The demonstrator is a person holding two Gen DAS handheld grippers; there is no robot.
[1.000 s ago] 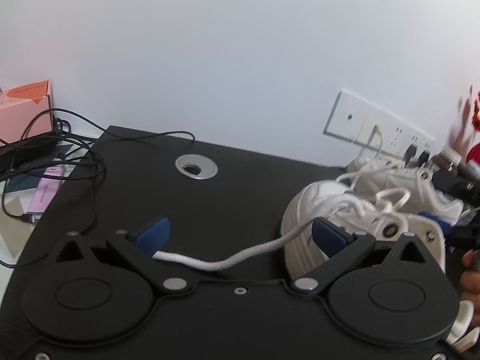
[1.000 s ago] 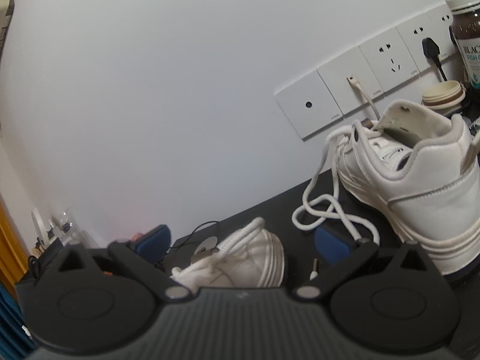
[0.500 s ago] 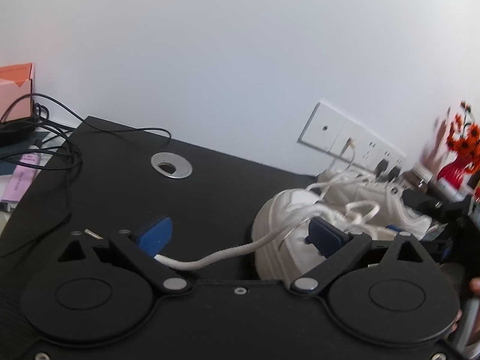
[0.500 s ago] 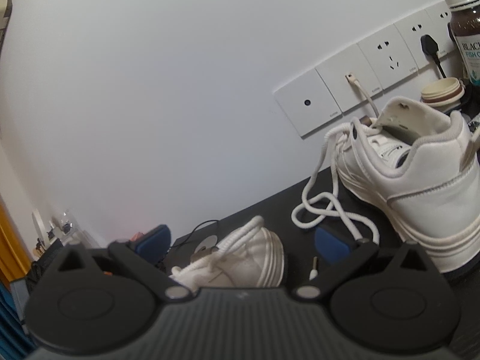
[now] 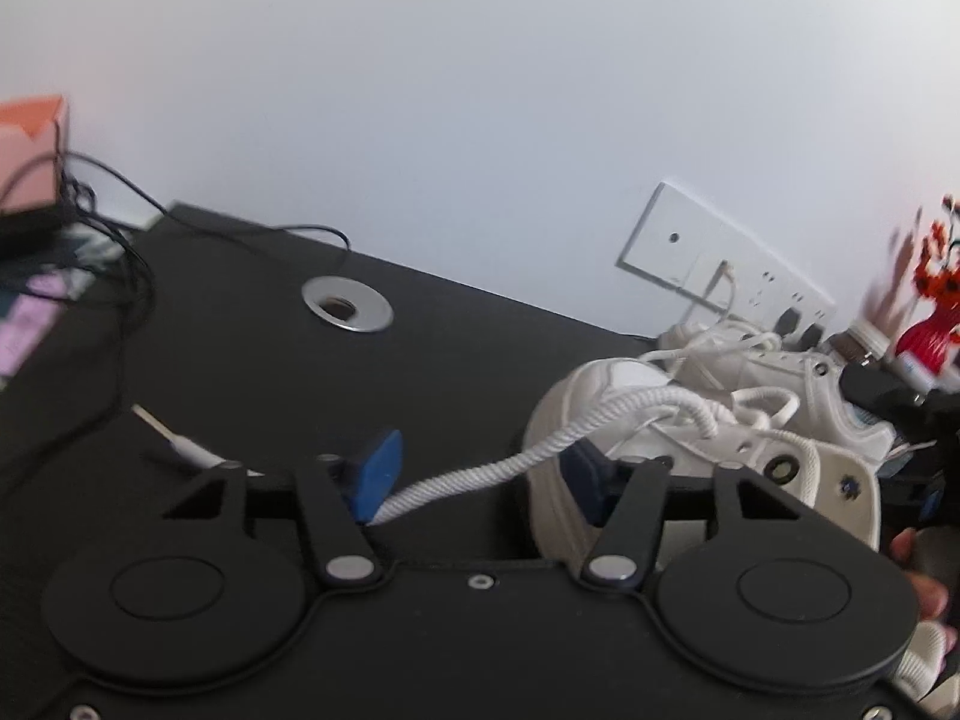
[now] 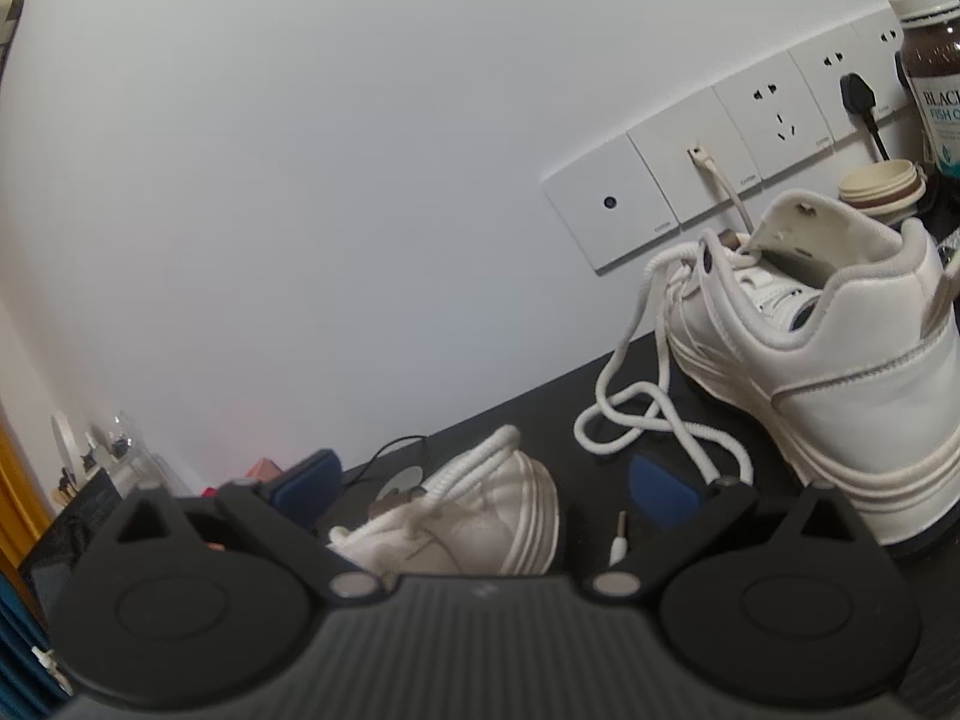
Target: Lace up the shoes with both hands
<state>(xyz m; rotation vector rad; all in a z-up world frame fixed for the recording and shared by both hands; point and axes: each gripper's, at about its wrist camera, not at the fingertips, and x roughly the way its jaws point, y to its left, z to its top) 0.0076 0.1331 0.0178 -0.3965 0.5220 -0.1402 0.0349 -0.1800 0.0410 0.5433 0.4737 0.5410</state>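
Two white sneakers stand on a black desk. The near shoe (image 5: 600, 384) points its toe at the wall, and a thick white lace (image 5: 456, 482) runs from it down to my left gripper (image 5: 480, 471). That gripper's jaws are closing with the lace between them; the lace lies against the left blue pad (image 5: 375, 468), and the right pad is still apart from it. My right gripper (image 6: 483, 486) stands wide open, with the near shoe (image 6: 480, 516) low between its fingers. The second shoe (image 6: 840, 372) stands at the right, its lace (image 6: 660, 420) loose on the desk.
A metal cable grommet (image 5: 347, 312) sits in the desk, with black cables (image 5: 120, 276) at the left. Wall sockets (image 6: 720, 162), a brown bottle (image 6: 930, 60) and cream lids (image 6: 876, 186) stand behind the second shoe. A small plug (image 6: 618, 546) lies near my right pad. A red vase (image 5: 927, 330) is far right.
The left gripper's pads have come much closer together around the lace, and its view has rolled slightly. The right gripper and both shoes have not moved.
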